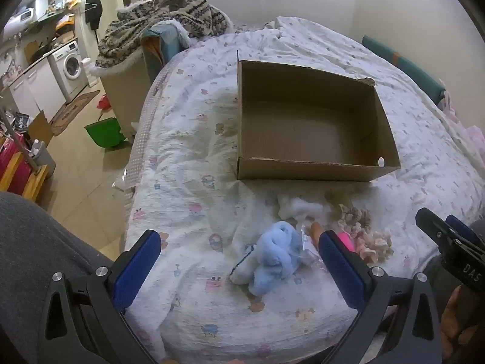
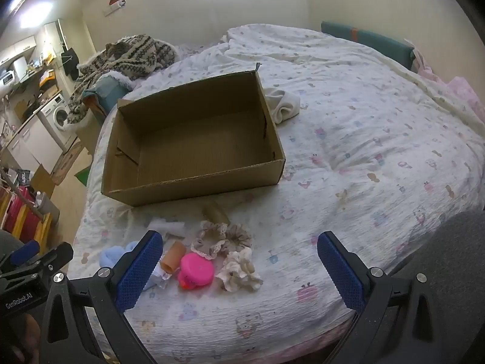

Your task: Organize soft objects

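Observation:
An empty cardboard box (image 1: pixel 306 121) (image 2: pixel 194 142) lies open on the bed. In front of it lies a small pile: a light blue plush (image 1: pixel 272 257) (image 2: pixel 112 256), white stuffing (image 1: pixel 300 207) (image 2: pixel 168 227), a pink rubber toy (image 2: pixel 195 271) (image 1: pixel 345 239), an orange tube (image 2: pixel 172 257), beige scrunchies (image 2: pixel 224 238) (image 1: pixel 353 215) and a cream scrunchie (image 2: pixel 239 271) (image 1: pixel 374 245). My left gripper (image 1: pixel 239 239) is open and empty just before the blue plush. My right gripper (image 2: pixel 241 242) is open and empty above the scrunchies.
A patterned white duvet (image 2: pixel 363 151) covers the bed. A folded white cloth (image 2: pixel 283 106) lies right of the box. A knitted blanket on a basket (image 1: pixel 157 27), a green bin (image 1: pixel 104 133) and a washing machine (image 1: pixel 69 66) stand left of the bed.

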`<state>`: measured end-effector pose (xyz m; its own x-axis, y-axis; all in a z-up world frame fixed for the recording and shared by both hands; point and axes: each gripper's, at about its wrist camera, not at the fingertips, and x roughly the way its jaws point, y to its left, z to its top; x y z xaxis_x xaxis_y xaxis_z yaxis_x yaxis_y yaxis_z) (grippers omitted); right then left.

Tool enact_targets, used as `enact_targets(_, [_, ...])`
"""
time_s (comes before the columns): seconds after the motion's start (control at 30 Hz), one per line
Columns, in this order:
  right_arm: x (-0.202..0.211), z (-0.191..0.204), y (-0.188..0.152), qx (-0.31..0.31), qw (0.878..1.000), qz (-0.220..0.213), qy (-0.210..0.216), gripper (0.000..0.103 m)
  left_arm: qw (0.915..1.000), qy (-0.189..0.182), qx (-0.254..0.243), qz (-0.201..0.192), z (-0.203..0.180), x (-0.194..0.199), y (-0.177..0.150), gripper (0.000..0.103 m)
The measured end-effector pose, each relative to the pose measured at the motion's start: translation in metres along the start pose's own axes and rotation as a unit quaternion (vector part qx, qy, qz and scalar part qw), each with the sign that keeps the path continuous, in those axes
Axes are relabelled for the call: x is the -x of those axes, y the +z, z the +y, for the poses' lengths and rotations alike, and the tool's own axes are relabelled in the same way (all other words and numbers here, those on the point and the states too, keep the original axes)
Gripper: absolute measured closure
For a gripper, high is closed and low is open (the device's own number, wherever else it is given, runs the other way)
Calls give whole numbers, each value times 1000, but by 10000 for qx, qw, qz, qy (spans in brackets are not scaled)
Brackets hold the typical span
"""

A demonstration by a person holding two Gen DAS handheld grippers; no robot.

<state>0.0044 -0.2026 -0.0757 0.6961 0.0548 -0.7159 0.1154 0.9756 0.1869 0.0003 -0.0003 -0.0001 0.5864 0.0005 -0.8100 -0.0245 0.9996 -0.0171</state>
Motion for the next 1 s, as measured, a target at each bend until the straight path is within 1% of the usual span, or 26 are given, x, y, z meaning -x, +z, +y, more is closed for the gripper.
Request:
enact_targets(0.17, [0,-1,0,-18,10000,94,2,0,10000,17,8,-40,0,1,0,0])
enact_targets(1.0, [-3,0,0,-26,9999,97,8,0,10000,4,4,-19,0,1,-1,0])
